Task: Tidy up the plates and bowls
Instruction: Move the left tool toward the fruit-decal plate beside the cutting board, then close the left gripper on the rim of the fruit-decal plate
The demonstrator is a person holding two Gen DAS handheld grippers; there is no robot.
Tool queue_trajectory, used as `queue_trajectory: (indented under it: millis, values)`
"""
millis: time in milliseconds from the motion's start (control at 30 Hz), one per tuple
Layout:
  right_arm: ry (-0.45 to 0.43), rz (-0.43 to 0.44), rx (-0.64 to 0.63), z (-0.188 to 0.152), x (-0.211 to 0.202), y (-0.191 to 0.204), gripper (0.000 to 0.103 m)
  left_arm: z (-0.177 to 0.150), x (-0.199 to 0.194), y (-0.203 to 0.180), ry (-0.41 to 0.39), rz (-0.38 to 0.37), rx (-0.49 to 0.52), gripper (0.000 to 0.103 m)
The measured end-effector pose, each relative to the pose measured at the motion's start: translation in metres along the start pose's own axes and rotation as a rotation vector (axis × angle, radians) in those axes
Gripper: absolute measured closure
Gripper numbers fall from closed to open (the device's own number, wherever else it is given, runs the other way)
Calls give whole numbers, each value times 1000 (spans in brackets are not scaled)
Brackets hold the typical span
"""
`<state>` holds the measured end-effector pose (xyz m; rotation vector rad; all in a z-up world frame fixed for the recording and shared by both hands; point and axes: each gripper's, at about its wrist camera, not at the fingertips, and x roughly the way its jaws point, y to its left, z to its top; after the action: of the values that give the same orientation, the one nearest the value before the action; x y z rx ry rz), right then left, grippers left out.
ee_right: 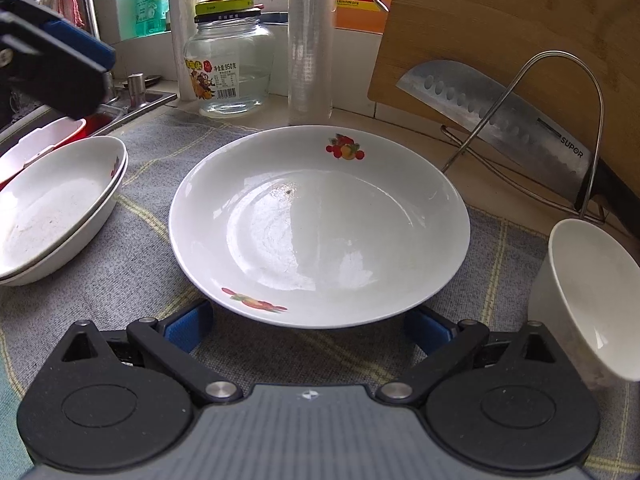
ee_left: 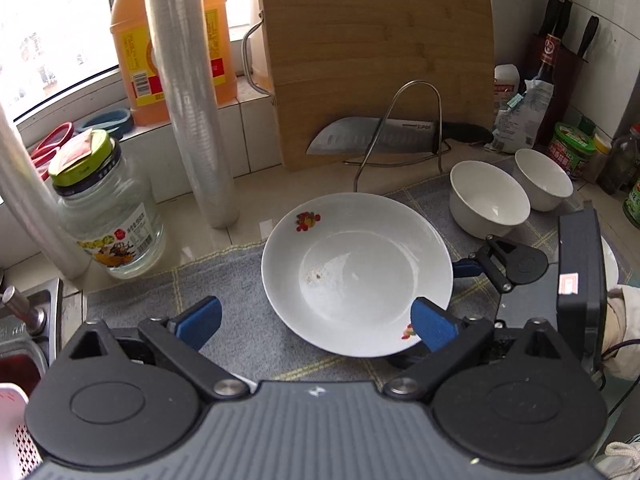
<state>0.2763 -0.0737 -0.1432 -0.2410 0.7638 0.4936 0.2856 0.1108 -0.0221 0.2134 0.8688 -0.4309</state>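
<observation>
A white plate with fruit decals [ee_left: 356, 280] [ee_right: 320, 224] lies on the grey cloth. My left gripper [ee_left: 316, 322] is open; its right blue finger [ee_left: 434, 326] overlaps the plate's near rim. My right gripper [ee_right: 308, 330] is open too, and its fingers [ee_right: 188, 328] sit low at the plate's near edge with nothing gripped. It shows at the plate's right side [ee_left: 512, 264] in the left wrist view. Two stacked plates [ee_right: 52, 208] lie to the left, below part of the left gripper [ee_right: 68, 68]. Two white bowls [ee_left: 486, 200] [ee_left: 544, 184] stand at the right; one is close by [ee_right: 588, 304].
A wooden cutting board [ee_left: 376, 60] leans at the back with a cleaver [ee_left: 372, 136] in a wire rack [ee_right: 560, 120]. A glass jar [ee_left: 108, 216], plastic film rolls [ee_left: 192, 100] and an orange oil jug [ee_left: 132, 48] stand back left. The sink [ee_right: 100, 116] is at the left, condiment bottles [ee_left: 572, 148] at the right.
</observation>
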Motion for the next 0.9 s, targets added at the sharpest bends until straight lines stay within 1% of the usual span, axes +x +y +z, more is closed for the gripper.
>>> queue_trajectory:
  millis: [167, 300, 400, 467, 567, 667, 733, 800, 833, 900]
  values:
    - [-15, -3, 6, -2, -1, 0, 0, 28, 38, 7, 55, -44, 21, 4]
    - [-7, -13, 9, -1, -1, 0, 0, 43, 68, 10, 90, -55, 50, 6]
    - [-12, -15, 9, -2, -1, 0, 0, 52, 90, 14, 125, -79, 56, 9]
    - [-11, -16, 10, -2, -1, 0, 0, 56, 103, 16, 151, -96, 65, 17]
    - [-13, -23, 13, -3, -2, 1, 0, 60, 120, 16, 184, -104, 86, 23]
    - [-18, -37, 25, -5, -3, 3, 0, 65, 134, 16, 208, -111, 106, 27]
    - [-21, -43, 30, -7, -5, 4, 0, 69, 142, 19, 230, -120, 111, 28]
    - [-23, -44, 28, -9, -7, 5, 0, 72, 148, 20, 246, -125, 117, 32]
    - [-24, -42, 27, -9, -7, 4, 0, 73, 151, 20, 257, -132, 123, 36]
    - [-24, -38, 25, -9, -7, 3, 0, 75, 154, 19, 275, -148, 138, 38]
